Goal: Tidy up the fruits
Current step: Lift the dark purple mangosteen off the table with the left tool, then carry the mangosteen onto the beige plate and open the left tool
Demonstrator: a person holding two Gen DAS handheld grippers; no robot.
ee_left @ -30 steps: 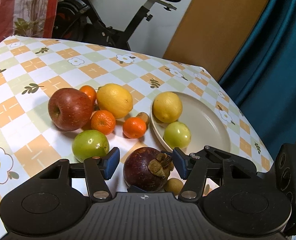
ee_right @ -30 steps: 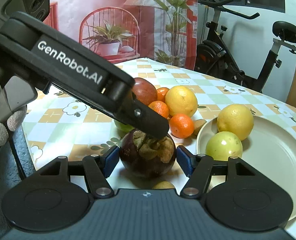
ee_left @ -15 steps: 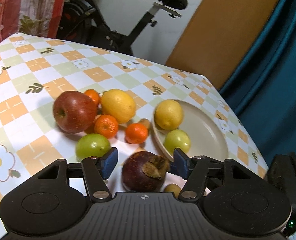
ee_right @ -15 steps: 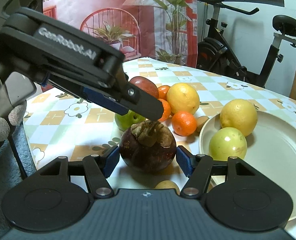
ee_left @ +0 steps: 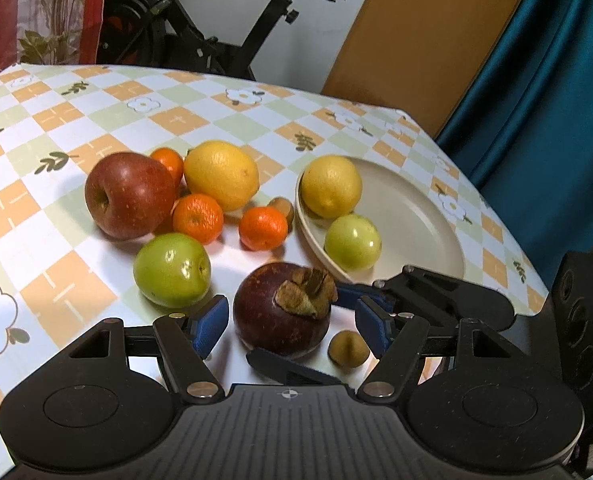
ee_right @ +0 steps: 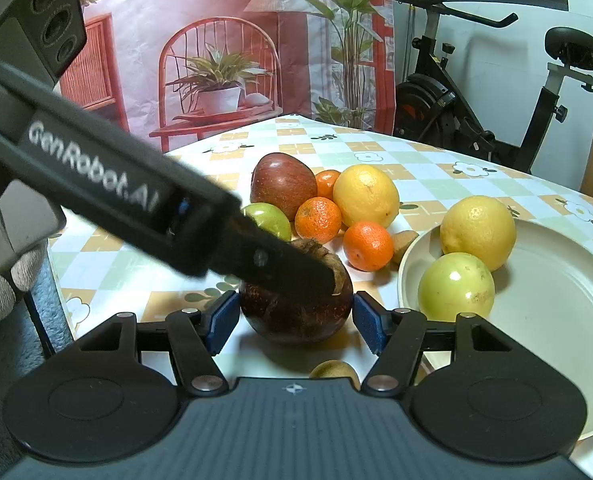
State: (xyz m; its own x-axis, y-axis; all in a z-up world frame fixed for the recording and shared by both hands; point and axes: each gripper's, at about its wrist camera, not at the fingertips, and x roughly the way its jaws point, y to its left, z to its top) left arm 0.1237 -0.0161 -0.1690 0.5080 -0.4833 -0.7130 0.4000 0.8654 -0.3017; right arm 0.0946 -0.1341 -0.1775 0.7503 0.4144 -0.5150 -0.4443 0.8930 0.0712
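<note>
Dark purple round mangosteen with dried brown calyx (ee_left: 282, 314) sits on the checkered floral counter (ee_left: 56, 208), just beside the cream round plate (ee_left: 416, 216) that already holds a yellow lemon (ee_left: 330, 186) and a pale green round fruit (ee_left: 352, 242). Left gripper (ee_left: 292, 322) straddles it, jaws opening, pads clear of the skin, so released. Right gripper (ee_right: 296, 316) brackets the same fruit; jaws look just off its sides, not clenched, contact hard to call. Likely step: right takes the mangosteen to the plate. Do it well: pull left fully clear first, close right across the widest part, lift straight, avoid the small brown round fruit (ee_left: 346, 348) touching beside it, set down in bare plate area.
</note>
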